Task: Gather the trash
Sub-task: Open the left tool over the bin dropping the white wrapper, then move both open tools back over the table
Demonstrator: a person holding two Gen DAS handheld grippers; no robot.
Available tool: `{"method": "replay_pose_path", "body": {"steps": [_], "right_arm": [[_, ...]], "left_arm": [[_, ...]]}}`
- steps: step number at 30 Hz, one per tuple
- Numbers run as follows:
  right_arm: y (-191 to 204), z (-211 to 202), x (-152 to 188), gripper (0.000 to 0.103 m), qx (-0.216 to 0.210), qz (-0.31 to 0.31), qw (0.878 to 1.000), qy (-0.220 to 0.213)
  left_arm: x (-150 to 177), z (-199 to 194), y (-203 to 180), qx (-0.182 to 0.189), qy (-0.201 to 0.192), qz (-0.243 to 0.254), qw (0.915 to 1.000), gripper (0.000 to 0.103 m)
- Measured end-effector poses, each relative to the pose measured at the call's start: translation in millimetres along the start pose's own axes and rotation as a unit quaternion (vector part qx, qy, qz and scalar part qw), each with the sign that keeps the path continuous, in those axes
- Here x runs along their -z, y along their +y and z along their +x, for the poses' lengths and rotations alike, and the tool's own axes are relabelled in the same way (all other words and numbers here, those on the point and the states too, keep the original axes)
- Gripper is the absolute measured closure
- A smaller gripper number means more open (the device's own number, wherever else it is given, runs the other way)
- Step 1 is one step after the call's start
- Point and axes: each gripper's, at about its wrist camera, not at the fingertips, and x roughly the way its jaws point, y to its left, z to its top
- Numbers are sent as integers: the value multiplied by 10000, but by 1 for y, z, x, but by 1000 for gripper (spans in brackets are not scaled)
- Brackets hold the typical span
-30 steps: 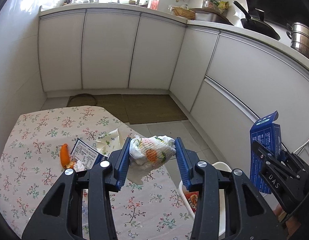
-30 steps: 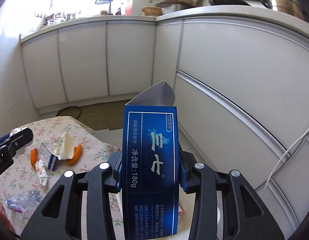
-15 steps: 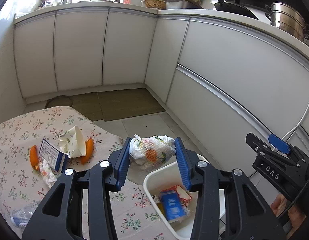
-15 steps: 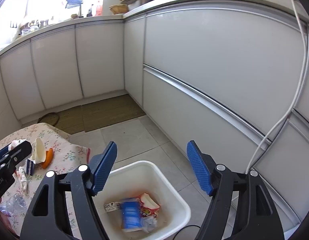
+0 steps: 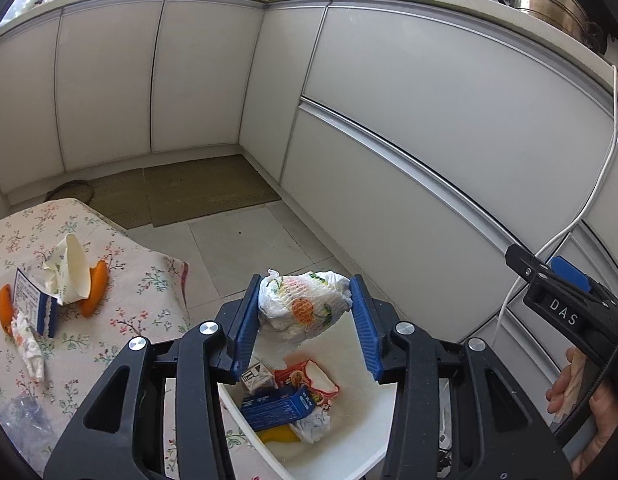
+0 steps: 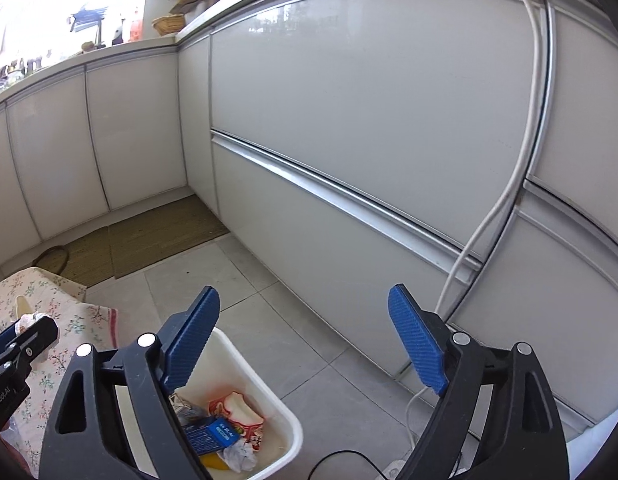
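pinching crumpled printed wrapper (image 5: 305, 306) mid-bulge, left gripper (image 5: 305, 320) jaws hold it above white bin (image 5: 361, 412); soft, light, crushable, likely drops freely. right gripper (image 6: 305, 344) jaws just spreading wide, empty.

Right tongs (image 6: 305, 340): blue pads spread wide, just opening, nothing between them, poised over grey floor tiles (image 6: 269, 280). White bin (image 6: 269, 404) below left pad: holds a blue box (image 6: 213, 436), red-and-white packet (image 6: 237, 412), crumpled paper (image 6: 239, 456). Floral-clothed worktop (image 6: 69, 324) at left. White cabinets (image 6: 349, 120) behind; white cable (image 6: 505, 200) hanging down them.
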Motion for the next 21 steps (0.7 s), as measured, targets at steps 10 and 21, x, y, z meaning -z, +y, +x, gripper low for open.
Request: {"method": "replay_pose_path", "body": {"steps": [10, 21], "right_arm": [[-4, 1, 2, 14, 163, -38, 9999, -36], [18, -4, 3, 14, 110, -275, 9995, -107]], "left_arm": [[3, 15, 0, 142, 189, -59, 9997, 42], [-1, 5, 14, -46, 130, -273, 9995, 29]]}}
